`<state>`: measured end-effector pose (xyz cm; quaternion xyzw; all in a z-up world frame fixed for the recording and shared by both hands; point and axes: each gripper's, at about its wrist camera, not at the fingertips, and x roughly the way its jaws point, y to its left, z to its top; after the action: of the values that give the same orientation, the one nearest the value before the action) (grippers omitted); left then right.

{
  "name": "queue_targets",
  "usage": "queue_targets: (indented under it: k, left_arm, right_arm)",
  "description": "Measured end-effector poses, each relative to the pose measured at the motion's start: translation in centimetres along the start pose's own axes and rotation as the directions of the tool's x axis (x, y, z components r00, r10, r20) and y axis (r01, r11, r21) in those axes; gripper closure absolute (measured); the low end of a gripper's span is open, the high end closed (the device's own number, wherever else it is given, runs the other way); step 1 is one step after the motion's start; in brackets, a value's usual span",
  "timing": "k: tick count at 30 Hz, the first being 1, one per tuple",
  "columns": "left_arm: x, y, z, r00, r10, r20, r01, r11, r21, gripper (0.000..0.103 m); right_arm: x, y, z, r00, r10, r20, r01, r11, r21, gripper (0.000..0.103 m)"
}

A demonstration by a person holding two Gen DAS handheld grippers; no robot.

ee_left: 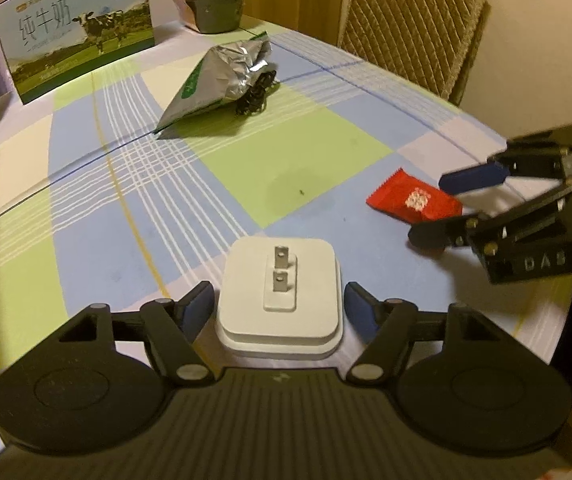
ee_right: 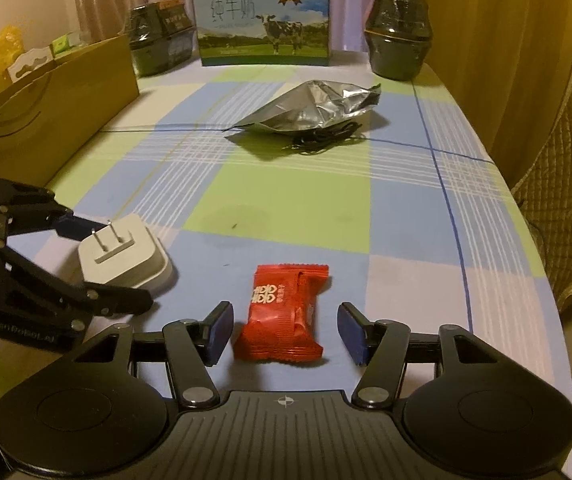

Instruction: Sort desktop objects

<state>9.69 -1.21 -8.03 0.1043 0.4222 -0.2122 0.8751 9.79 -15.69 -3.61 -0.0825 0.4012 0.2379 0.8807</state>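
Observation:
A white plug adapter (ee_left: 280, 296) lies prongs-up on the checked tablecloth between the open fingers of my left gripper (ee_left: 279, 307); the pads stand beside it with small gaps. It also shows in the right wrist view (ee_right: 122, 258). A red candy packet (ee_right: 284, 312) lies flat between the open fingers of my right gripper (ee_right: 286, 330), not touched. In the left wrist view the packet (ee_left: 414, 200) lies by the right gripper (ee_left: 446, 208). The left gripper (ee_right: 106, 264) shows at the left of the right wrist view.
A silver foil bag (ee_right: 314, 110) lies mid-table on a coiled black cable (ee_right: 322, 138). A milk carton box (ee_right: 264, 20) and two dark jars (ee_right: 400, 34) stand at the far edge. An open cardboard box (ee_right: 54, 108) stands left. A padded chair (ee_left: 410, 20) is at the table's right side.

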Motion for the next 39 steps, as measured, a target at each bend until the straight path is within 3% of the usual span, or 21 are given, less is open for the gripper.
queue_targets:
  k: [2,12,18,21,23,39]
  left_arm:
    - [-0.1,0.0,-0.1,1.000,0.000,0.010,0.000,1.000,-0.011,0.041]
    - [-1.0,-0.4,-0.6,1.000,-0.001,0.012,0.002,0.997,-0.076,0.042]
    - [-1.3,-0.4,-0.8,1.000,0.004,0.007,-0.003,0.996,-0.092,0.042]
    - [-1.5,-0.3,-1.0,1.000,0.013,0.006,-0.012,0.996,-0.092,0.042]
    - [-1.6,-0.2,-1.1,1.000,0.014,0.004,-0.013,0.995,-0.095,0.042]
    - [-5.7,-0.3,-0.9,0.998,0.031,0.053,-0.024,0.990,-0.136,0.042]
  right_arm:
    - [0.2,0.0,0.0,1.000,0.000,-0.001,0.000,1.000,0.004,0.048]
    - [1.0,0.7,0.2,1.000,-0.021,0.001,0.021,1.000,-0.008,0.049]
    - [1.0,1.2,0.2,0.999,-0.040,0.002,0.040,0.999,-0.019,0.059]
    - [1.1,1.5,0.4,0.999,-0.045,0.000,0.045,0.999,-0.027,0.073]
    - [1.1,1.7,0.5,0.999,-0.053,-0.005,0.053,0.998,-0.028,0.076]
    - [-4.5,3.0,1.8,0.998,-0.016,0.067,0.016,1.000,0.007,0.076]
